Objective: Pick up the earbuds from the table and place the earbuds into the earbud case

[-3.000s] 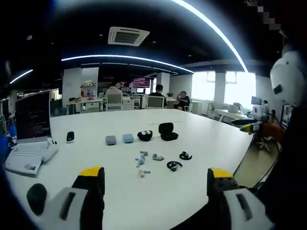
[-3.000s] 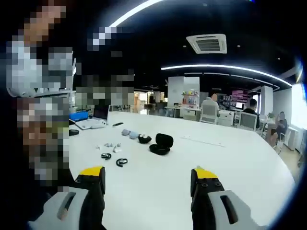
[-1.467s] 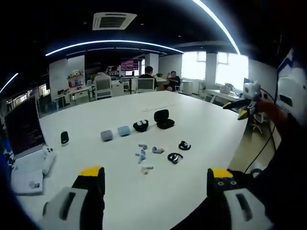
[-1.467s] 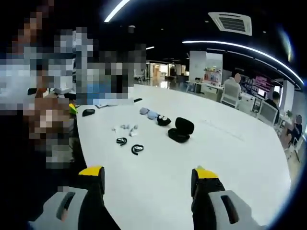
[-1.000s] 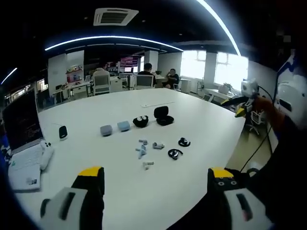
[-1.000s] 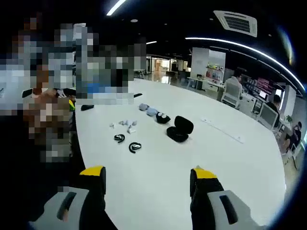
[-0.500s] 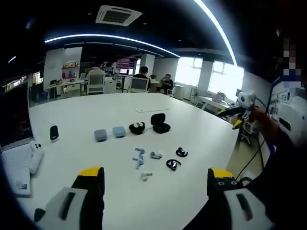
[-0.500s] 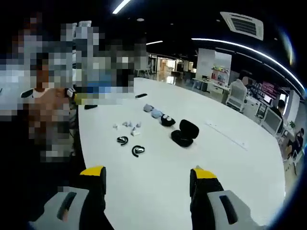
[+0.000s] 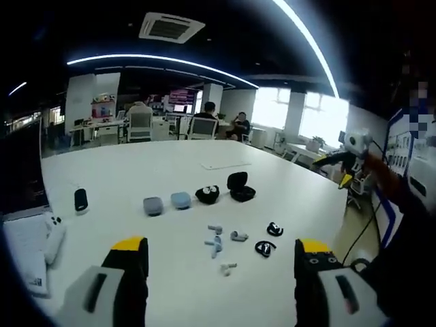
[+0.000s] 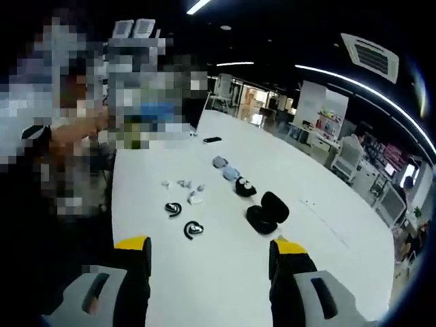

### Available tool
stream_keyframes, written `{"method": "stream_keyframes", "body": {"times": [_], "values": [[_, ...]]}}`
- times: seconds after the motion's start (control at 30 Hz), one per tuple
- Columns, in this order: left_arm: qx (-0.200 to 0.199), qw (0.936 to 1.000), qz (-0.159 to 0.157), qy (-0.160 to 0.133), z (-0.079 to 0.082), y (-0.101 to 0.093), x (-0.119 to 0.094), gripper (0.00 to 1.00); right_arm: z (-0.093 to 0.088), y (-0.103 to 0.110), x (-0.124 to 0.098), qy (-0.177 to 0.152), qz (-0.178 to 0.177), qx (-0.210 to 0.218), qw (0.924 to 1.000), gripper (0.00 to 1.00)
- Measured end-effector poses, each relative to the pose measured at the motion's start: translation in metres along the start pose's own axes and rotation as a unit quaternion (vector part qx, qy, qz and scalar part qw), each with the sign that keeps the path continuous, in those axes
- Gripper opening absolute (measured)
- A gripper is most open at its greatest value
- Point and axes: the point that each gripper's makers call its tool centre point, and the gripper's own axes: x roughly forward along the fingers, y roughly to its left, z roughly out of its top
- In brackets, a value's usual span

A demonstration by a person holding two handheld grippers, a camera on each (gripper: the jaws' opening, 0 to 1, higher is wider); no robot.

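Note:
Two black ear-hook earbuds lie on the white table [image 9: 136, 167]: one [image 9: 274, 229] and another [image 9: 264, 248] in the left gripper view, and again as one [image 10: 173, 208] and another [image 10: 193, 229] in the right gripper view. An open black earbud case [image 9: 238, 187] [image 10: 264, 212] stands farther back. Several small white earbuds [image 9: 218, 241] [image 10: 185, 185] lie beside the black ones. My left gripper [image 9: 218, 262] is open, above the table, short of the earbuds. My right gripper [image 10: 210, 255] is open too, empty, short of the black earbuds.
A round black case with white buds [image 9: 206, 194] [image 10: 244, 187], two grey-blue cases [image 9: 167, 202] [image 10: 225, 167], a small black device [image 9: 81, 199] and a laptop [image 9: 27, 225] lie on the table. People sit at desks at the back [image 9: 204, 119]. The other gripper [image 9: 351, 146] hangs at right.
Both cameras have shifted over the table. In the left gripper view the earbuds now sit lower and further right; in the right gripper view they lie closer. Both grippers stayed open.

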Motion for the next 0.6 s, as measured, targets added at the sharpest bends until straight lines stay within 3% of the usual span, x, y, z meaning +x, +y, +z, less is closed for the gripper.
{"method": "stream_keyframes", "body": {"times": [0.3,0.6], "values": [[-0.025,0.9995,-0.014,-0.011,-0.001,0.014,0.014,0.88,0.042,-0.016,0.043,0.003,0.026,-0.031,0.9992,0.61],[-0.029,0.9991,-0.018,-0.026,-0.007,0.023,0.013,0.88,0.083,-0.024,0.094,0.016,0.05,-0.059,0.9969,0.57]]}}
